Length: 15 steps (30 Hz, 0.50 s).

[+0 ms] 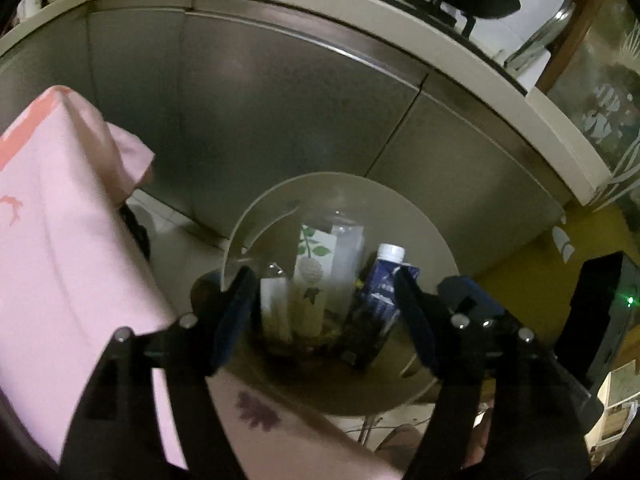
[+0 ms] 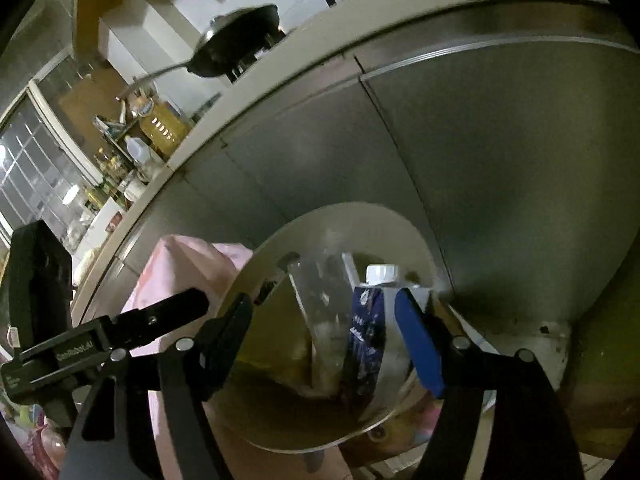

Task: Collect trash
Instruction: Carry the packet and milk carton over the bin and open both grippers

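Both grippers hang over the round beige bin [image 1: 432, 240], pointing down into it, and both stand with jaws apart and nothing between them. The left gripper [image 1: 324, 312] frames the pile from its side; the right gripper [image 2: 324, 340] frames it from the other, with the left one's black body showing at its lower left. The bin sits on the floor against the grey cabinet fronts [image 1: 280, 120] under the desk [image 1: 460, 52], beside something draped in pink cloth [image 1: 60, 220].

The trash is already down in the bin: a dark blue drink carton [image 1: 380, 292] with a white screw cap, a white carton printed with green leaves [image 1: 312, 272], and a clear plastic bottle [image 2: 320, 300] leaning between them.

All of it looks empty and light. The cartons should be stiff along their folded edges but will dent across the flat faces, so the blue one is best pinched across its narrow sides below the cap. The clear bottle looks thin-walled and slick; its neck seems the firmest place to hold, since the body would likely buckle
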Each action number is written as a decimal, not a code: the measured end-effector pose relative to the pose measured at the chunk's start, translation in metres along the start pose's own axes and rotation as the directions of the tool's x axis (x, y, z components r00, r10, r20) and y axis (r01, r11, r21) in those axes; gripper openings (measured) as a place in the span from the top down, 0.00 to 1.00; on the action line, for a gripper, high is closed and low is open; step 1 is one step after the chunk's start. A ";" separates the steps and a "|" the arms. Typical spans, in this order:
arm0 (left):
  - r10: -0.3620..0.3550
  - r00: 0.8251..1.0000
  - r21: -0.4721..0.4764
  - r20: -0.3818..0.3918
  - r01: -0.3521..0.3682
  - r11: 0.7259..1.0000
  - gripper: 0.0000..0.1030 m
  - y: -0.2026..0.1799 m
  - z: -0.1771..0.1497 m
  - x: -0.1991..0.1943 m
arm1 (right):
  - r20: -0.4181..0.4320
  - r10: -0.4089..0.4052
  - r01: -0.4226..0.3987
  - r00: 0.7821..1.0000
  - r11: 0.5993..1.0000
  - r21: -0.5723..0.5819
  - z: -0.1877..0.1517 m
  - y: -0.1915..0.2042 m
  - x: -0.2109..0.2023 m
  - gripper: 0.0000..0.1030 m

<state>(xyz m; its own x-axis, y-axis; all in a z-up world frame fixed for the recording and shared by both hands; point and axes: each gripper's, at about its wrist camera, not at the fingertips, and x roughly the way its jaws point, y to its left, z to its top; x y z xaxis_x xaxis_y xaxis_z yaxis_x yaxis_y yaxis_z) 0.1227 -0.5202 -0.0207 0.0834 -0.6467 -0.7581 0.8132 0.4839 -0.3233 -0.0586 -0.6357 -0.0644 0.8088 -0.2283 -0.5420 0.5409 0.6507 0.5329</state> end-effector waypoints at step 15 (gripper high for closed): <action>0.026 0.984 0.023 0.179 -0.031 0.999 0.33 0.019 -0.110 -0.168 | -0.031 0.191 -0.193 0.981 0.979 -0.072 -0.030 0.092 -0.045 0.35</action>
<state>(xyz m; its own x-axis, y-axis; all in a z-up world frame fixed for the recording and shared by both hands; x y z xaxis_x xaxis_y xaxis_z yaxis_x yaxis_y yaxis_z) 0.0609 -0.3369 0.0381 0.2062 -0.7289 -0.6529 0.8233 0.4899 -0.2868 -0.0521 -0.5438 -0.0111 0.8898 -0.0771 -0.4499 0.3564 0.7329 0.5794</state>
